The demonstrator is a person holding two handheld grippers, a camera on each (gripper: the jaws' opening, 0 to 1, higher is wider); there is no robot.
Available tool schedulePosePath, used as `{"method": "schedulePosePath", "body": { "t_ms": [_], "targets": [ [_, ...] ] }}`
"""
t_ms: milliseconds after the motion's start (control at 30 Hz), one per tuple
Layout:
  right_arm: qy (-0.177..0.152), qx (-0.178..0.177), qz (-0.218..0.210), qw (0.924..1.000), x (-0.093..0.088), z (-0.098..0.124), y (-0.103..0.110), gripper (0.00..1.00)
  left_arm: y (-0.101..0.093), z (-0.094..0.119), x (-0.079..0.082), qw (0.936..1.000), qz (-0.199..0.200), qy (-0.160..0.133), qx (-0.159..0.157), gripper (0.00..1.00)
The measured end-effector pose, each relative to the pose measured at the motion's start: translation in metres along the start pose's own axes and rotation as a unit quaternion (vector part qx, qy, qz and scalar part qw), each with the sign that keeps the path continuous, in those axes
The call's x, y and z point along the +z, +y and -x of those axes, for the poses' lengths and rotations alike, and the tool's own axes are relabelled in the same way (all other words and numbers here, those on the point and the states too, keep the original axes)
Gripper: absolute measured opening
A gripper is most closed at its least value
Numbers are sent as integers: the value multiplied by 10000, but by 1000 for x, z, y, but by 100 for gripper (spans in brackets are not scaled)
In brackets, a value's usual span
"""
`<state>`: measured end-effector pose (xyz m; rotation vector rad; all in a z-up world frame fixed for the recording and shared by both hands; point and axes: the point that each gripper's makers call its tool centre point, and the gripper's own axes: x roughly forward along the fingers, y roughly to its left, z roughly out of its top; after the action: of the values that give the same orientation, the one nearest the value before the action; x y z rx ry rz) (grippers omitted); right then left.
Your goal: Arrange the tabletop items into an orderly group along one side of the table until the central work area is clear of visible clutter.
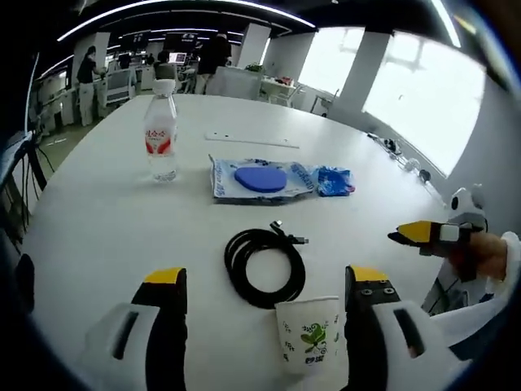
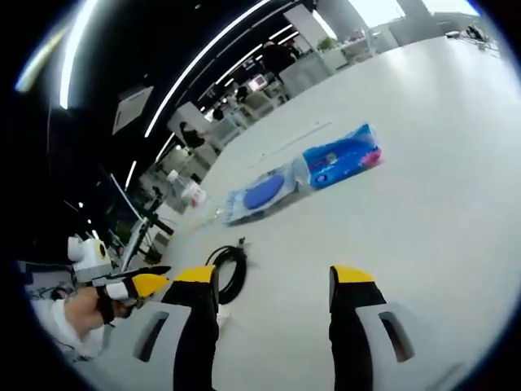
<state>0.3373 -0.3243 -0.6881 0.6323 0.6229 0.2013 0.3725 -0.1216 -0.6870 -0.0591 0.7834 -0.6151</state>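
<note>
- In my left gripper view, the left gripper has its yellow-tipped jaws spread wide with nothing between them; a paper cup printed with green leaves stands upright just inside the right-hand jaw, and I cannot tell whether they touch.
- A coiled black cable lies flat on the white table, just beyond the cup.
- Farther out lies a clear packet holding a blue disc, with a blue wipes pack at its right end.
- A water bottle with a red label stands upright, left of the packet and apart from it.
- The right gripper comes in from the right, hovering off the table edge.
- In my right gripper view, the right gripper also has its jaws parted and empty, over bare tabletop.
</note>
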Motion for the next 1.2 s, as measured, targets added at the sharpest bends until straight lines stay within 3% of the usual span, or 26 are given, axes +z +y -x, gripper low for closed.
{"method": "schedulePosePath", "body": {
  "t_ms": [33,100,167,267,467,700,800,967,1067,1200],
  "targets": [
    [5,-10,-5,10000,-1,0,-1,53,-4,0,-4,10000,-58,74,-17,81],
    [22,-30,-13,10000,-2,-1,-3,53,-7,1,-25,9984,-144,540,54,78],
    [31,-56,-26,10000,-3,-1,-5,53,-15,-1,-27,9991,-45,410,-3,77],
    [47,-98,-19,9999,-3,-1,-6,52,-24,-2,-39,9986,141,515,-22,77],
    [32,-99,-43,9999,-2,-1,-7,51,-41,-10,-55,9969,-117,755,-178,73],
    [58,-125,-66,9999,-5,1,-9,51,-42,-18,-69,9958,-44,910,-47,67],
    [72,-135,-81,9999,-6,1,-9,51,-39,-18,-76,9943,-242,1038,39,57],
    [123,-139,-175,9997,-12,1,-10,50,-35,-18,-80,9948,-119,1008,112,53],
    [138,-101,-149,9997,-13,0,-6,49,-31,-17,-82,9941,-247,1041,169,41],
    [138,-77,-139,9998,-14,0,-4,48,-30,-16,-81,9950,-237,952,173,40]
  ]
}}
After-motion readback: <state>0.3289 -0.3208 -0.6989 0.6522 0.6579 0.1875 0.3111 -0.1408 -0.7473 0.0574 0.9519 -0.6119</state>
